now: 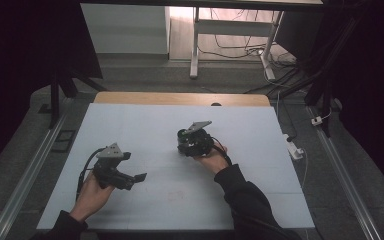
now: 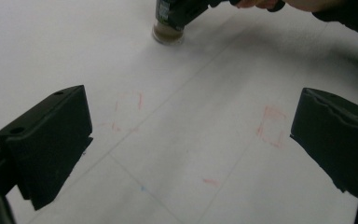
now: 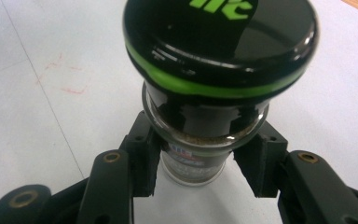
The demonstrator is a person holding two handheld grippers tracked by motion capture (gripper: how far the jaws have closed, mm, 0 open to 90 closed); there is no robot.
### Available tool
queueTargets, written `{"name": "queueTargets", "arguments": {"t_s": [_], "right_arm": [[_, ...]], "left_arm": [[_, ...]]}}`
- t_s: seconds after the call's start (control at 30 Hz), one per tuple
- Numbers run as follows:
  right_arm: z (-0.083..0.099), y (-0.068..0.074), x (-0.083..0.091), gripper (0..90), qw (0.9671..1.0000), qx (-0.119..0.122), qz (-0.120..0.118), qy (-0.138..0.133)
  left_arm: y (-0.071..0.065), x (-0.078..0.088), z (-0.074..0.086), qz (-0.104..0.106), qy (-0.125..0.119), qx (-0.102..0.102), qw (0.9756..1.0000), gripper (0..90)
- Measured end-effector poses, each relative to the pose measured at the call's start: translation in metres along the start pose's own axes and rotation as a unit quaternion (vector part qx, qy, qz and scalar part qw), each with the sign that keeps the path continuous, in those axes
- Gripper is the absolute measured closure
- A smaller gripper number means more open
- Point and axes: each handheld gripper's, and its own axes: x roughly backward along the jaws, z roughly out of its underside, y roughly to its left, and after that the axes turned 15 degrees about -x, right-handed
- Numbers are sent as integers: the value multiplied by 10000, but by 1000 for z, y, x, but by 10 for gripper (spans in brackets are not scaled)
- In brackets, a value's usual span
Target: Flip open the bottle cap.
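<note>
The room is sitting dim, with black falling off at both sides in the high view, while light is coming in from a bright patch at the far wall beyond the table point(image 1: 130, 125). The white tabletop is catching a flat, cool glow and a soft shadow is lying under the right gripper point(image 1: 194, 141). In the left gripper view the surface is washing out pale and hazy. In the right gripper view the jar's glossy lid point(image 3: 219, 42) is showing small glare streaks, and it is bulging, slightly soft, close to the lens
</note>
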Motion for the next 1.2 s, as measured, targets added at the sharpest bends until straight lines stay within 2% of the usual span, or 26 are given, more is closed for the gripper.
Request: {"name": "queueTargets", "arguments": {"t_s": [0.3, 0.53, 0.7, 0.9, 1.0, 1.2], "right_arm": [[0, 0, 0, 521, 10000, 17, 0, 14], [0, 0, 0, 521, 10000, 25, -2, 17], [0, 0, 0, 521, 10000, 26, -3, 20], [0, 0, 0, 521, 10000, 19, -7, 20], [0, 0, 0, 521, 10000, 18, -12, 21], [0, 0, 0, 521, 10000, 18, -12, 20]], "left_arm": [[10, -16, -17, -53, 35, -41, 10000, 0], [18, -31, -35, 1, 27, -220, 9998, 0], [24, -41, -45, 59, -66, -243, 9997, 0], [31, -48, -52, 110, -85, -311, 9994, 0], [36, -54, -59, 42, -21, -379, 9993, 0], [42, -63, -66, 82, -68, -366, 9993, 0]]}}
